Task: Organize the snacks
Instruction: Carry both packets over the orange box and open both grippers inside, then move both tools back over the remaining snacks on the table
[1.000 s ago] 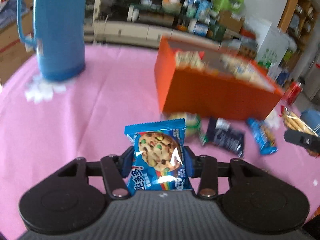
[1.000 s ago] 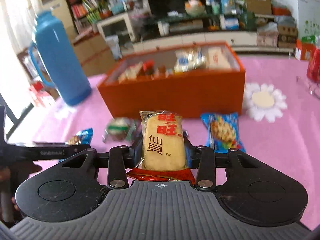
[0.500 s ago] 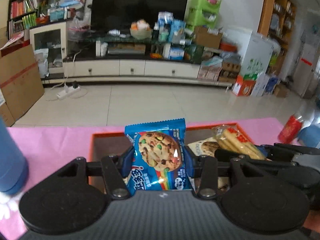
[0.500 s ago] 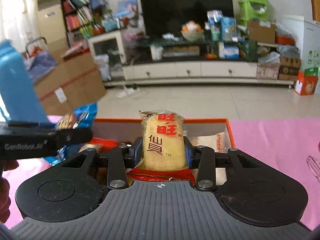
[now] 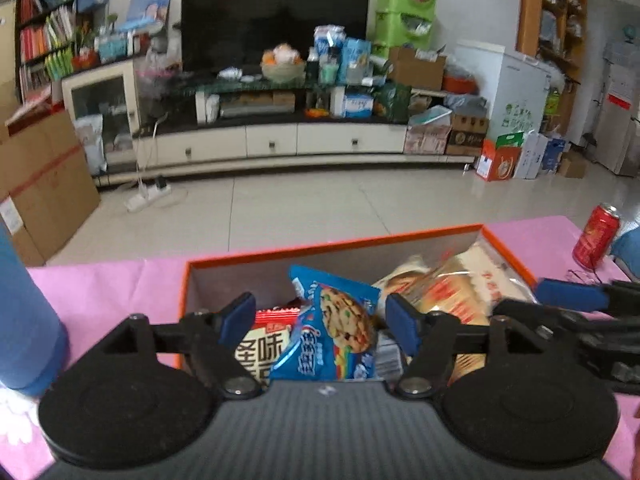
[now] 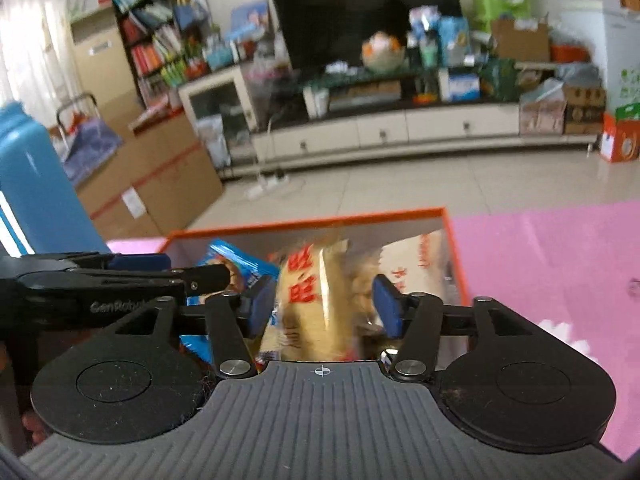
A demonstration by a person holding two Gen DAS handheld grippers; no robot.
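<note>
Orange-walled box [image 5: 336, 245] takes two more snacks — the left gripper [image 5: 322, 316] has just been opening, its jaws spread clear of the blue cookie packet [image 5: 334, 328] tipping inside; the right gripper [image 6: 318, 304] likewise lets go a blurred rice-cracker pack [image 6: 308, 300] printed in red characters. Next, seemingly, both withdraw for more. "GenRobot" partly shows on one arm.
</note>
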